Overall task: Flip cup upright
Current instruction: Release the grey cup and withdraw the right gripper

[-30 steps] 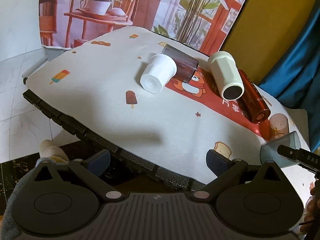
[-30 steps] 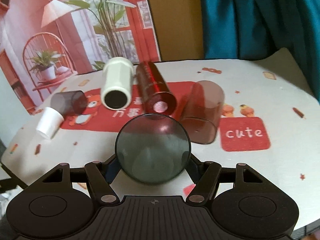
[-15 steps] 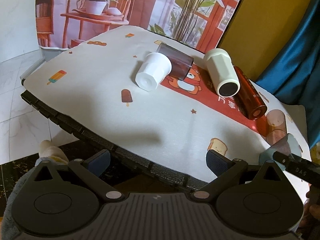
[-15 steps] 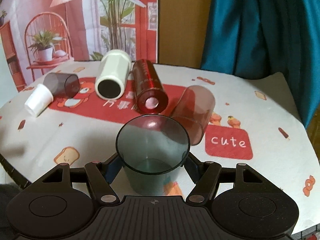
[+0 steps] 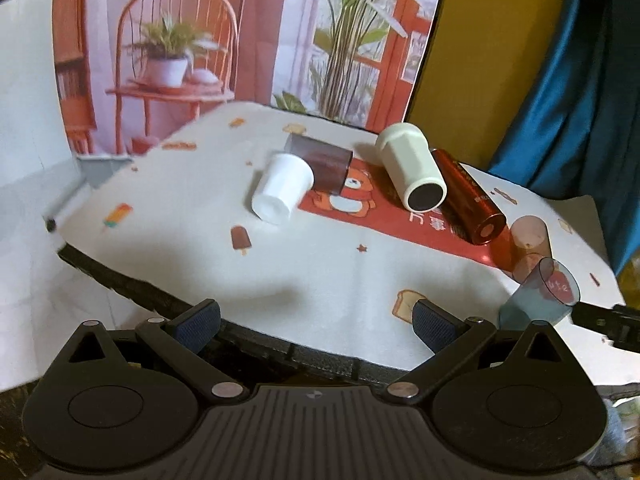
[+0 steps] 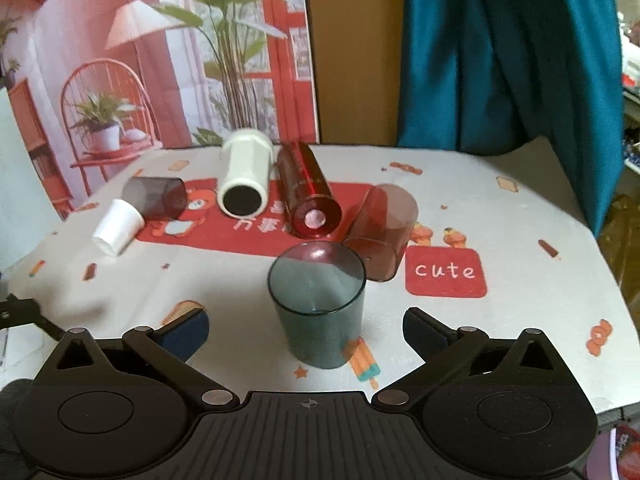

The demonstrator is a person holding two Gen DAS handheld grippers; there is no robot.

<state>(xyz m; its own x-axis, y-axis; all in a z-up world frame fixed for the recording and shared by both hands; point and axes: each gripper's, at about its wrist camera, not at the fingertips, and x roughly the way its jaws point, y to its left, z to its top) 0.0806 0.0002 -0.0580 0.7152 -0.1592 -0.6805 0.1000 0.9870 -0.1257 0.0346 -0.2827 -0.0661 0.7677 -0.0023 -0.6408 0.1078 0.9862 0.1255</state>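
Right wrist view: your right gripper (image 6: pixel 306 326) has let go since half a second ago; its jaws are spread wide and clear of the grey cup (image 6: pixel 318 304), which stands upright, mouth up, on the table (image 6: pixel 520 320) between them. That flip looks done. Your left gripper (image 5: pixel 316 316) hangs empty, jaws apart, at the table's edge. Five others lie tipped, nearest the pink cup (image 6: pixel 382 232).

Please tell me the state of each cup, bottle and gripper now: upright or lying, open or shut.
Blue-grey cup: upright, mouth up, released.
Pink cup: on its side.
Red bottle: on its side.
Cream bottle: on its side.
Dark cup: on its side.
White cup: on its side.
Right gripper: open, around the blue-grey cup, not touching.
Left gripper: open, empty.
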